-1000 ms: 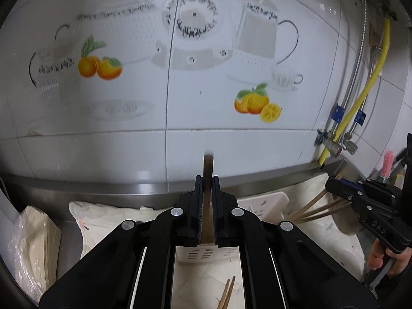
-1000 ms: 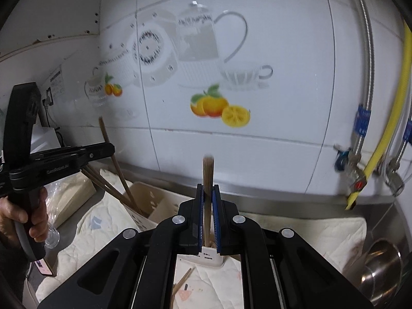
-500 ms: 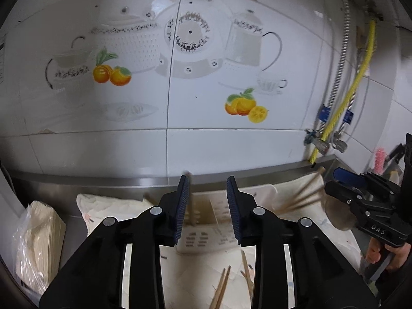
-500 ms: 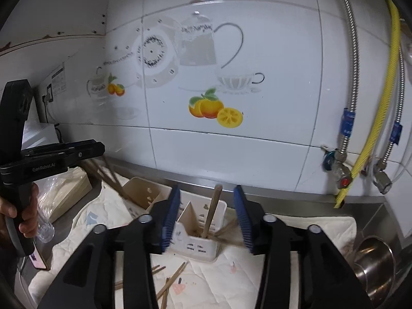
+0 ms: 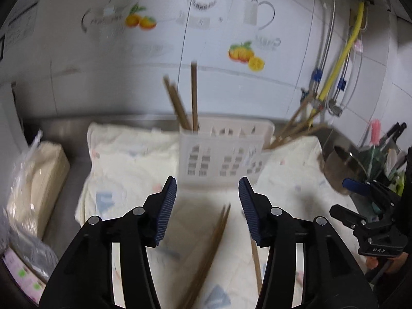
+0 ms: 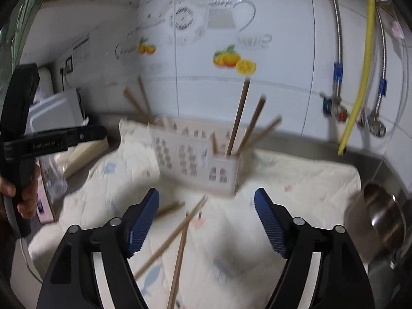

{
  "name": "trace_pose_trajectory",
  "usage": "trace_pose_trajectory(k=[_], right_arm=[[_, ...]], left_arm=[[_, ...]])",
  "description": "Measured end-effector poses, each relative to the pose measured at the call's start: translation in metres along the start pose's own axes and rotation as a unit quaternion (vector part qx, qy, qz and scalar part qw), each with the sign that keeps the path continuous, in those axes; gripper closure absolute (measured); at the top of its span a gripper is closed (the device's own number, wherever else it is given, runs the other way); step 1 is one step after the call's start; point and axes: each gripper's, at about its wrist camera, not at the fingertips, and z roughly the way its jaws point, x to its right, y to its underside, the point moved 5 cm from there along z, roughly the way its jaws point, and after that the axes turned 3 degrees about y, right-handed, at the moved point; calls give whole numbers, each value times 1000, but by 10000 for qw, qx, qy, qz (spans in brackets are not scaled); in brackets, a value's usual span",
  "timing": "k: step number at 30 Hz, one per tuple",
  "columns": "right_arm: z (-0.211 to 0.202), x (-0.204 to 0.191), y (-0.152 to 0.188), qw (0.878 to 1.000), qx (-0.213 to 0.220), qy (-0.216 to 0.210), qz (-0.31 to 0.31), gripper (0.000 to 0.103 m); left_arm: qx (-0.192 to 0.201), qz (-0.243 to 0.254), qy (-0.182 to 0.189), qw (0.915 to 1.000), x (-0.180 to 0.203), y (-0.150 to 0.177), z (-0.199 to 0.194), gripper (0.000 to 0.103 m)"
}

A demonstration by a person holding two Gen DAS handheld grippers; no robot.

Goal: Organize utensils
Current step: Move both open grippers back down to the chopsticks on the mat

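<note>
A white slotted utensil holder (image 5: 221,152) stands on a pale cloth (image 5: 123,159); it also shows in the right wrist view (image 6: 198,159). Brown chopsticks (image 5: 193,95) stand upright in its left end, and several lean out at its right end (image 6: 242,118). Loose chopsticks (image 5: 208,252) lie on the cloth in front of the holder, also in the right wrist view (image 6: 177,237). My left gripper (image 5: 207,213) is open and empty, above the loose chopsticks. My right gripper (image 6: 206,221) is open and empty, short of the holder. Both views are blurred.
A steel bowl (image 6: 378,216) sits at the right, with a cup of brushes and tools (image 5: 378,152) behind it. A bagged stack of paper (image 5: 33,188) lies left of the cloth. A yellow hose (image 6: 360,77) and metal pipes run down the tiled wall.
Both grippers were shut on a chopstick a second ago. They opened, the chopsticks dropped into the holder, and both grippers have pulled back and tilted down toward the cloth.
</note>
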Motion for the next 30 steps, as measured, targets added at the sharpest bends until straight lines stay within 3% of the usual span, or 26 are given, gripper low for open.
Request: trace_pose_trajectory(k=[8, 16, 30], right_arm=[[4, -12, 59, 9990, -404, -83, 170, 23], [5, -17, 94, 9971, -707, -73, 272, 23], [7, -22, 128, 9938, -1054, -78, 355, 26]], left_arm=[[-665, 158, -29, 9977, -16, 67, 6, 52], [-1408, 480, 140, 9888, -24, 118, 26, 80], [-1788, 610, 267, 9816, -28, 140, 45, 88]])
